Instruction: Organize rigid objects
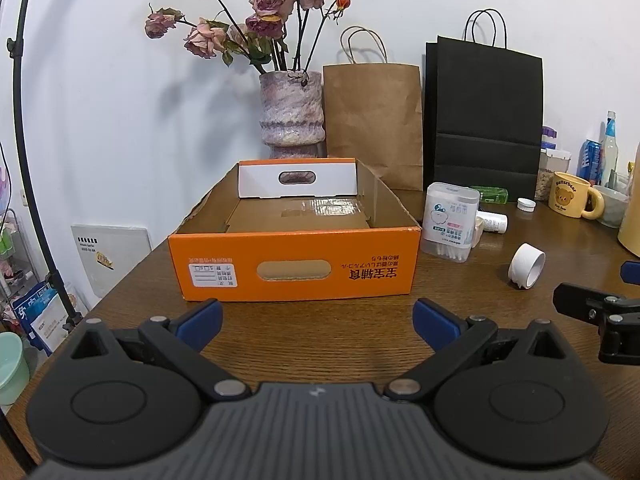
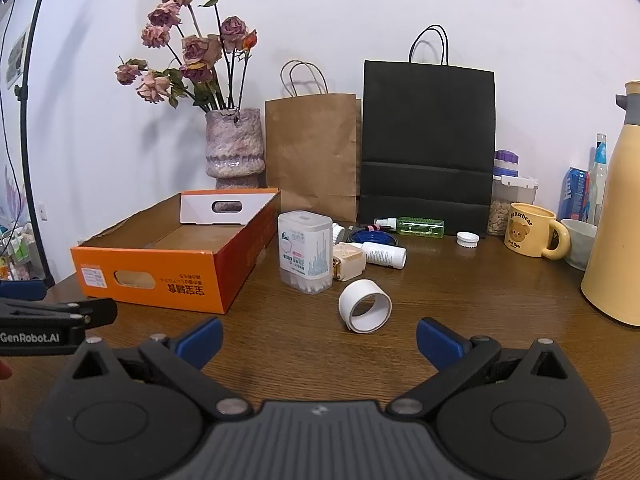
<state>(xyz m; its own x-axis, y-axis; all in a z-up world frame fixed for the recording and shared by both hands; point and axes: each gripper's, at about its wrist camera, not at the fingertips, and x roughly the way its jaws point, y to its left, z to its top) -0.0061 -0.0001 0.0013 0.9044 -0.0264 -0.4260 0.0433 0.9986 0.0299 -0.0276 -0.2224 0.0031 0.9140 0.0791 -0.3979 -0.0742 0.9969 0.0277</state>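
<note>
An open orange cardboard box [image 1: 294, 264] [image 2: 160, 276] sits empty on the wooden table. My left gripper [image 1: 318, 322] is open and empty just in front of it. My right gripper [image 2: 320, 340] is open and empty, a short way in front of a white tape roll [image 2: 365, 306] [image 1: 526, 266] lying on its side. Right of the box stand a cotton swab box [image 2: 306, 256] [image 1: 451, 220], a small cream case [image 2: 350, 266], a white pill bottle on its side [image 2: 384, 254] [image 1: 493, 222], a green bottle [image 2: 420, 227] and a white cap [image 2: 468, 239] [image 1: 526, 204].
A vase of dried roses [image 1: 291, 114], a brown paper bag [image 1: 374, 124] and a black paper bag [image 1: 486, 120] stand against the wall. A yellow bear mug [image 2: 528, 236], a bowl [image 2: 580, 242], jars, bottles and a tall yellow thermos [image 2: 616, 232] crowd the right. The table's left edge runs beside the box.
</note>
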